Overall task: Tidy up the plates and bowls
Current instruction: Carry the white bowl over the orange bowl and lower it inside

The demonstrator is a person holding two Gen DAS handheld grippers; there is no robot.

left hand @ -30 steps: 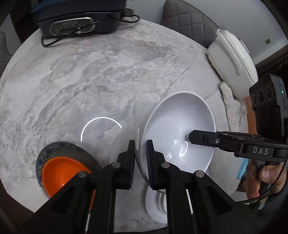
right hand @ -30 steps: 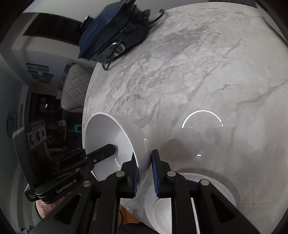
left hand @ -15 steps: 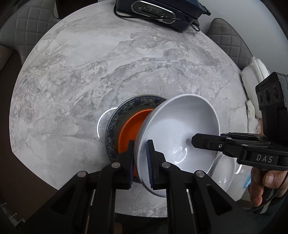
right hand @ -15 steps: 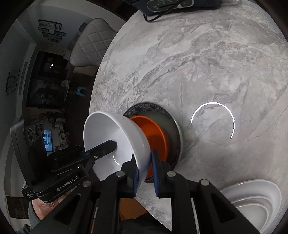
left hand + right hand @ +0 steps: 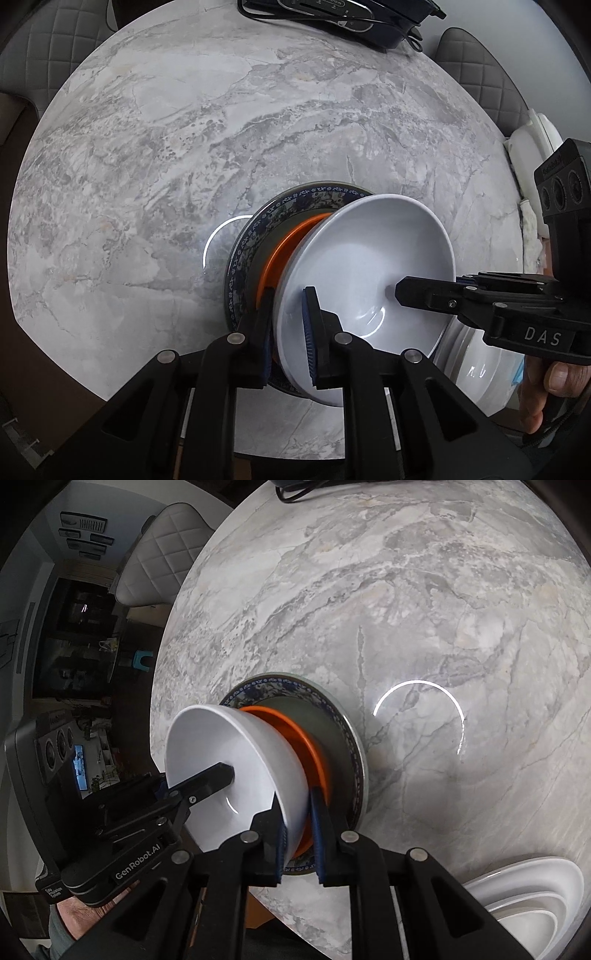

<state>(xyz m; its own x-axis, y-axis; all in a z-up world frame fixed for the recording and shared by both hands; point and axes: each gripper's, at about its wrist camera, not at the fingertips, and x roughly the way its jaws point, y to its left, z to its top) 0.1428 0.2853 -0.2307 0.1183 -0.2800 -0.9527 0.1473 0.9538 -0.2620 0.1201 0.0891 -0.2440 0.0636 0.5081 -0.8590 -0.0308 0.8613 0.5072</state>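
Counted: one white bowl (image 5: 364, 269), one orange bowl (image 5: 295, 725), one blue-patterned plate (image 5: 258, 229) and one stack of white dishes (image 5: 532, 893) whose exact number can't be told, all on one marble counter (image 5: 184, 147). Two tongs: left tongs (image 5: 290, 328) and right tongs (image 5: 298, 827), each with two fingers. One dark appliance (image 5: 354, 14) with a cord at the far edge, two quilted chairs (image 5: 476, 66), one white appliance (image 5: 535, 136) at the right.

Marble table (image 5: 155, 155) bearing patterned plate (image 5: 258, 236)
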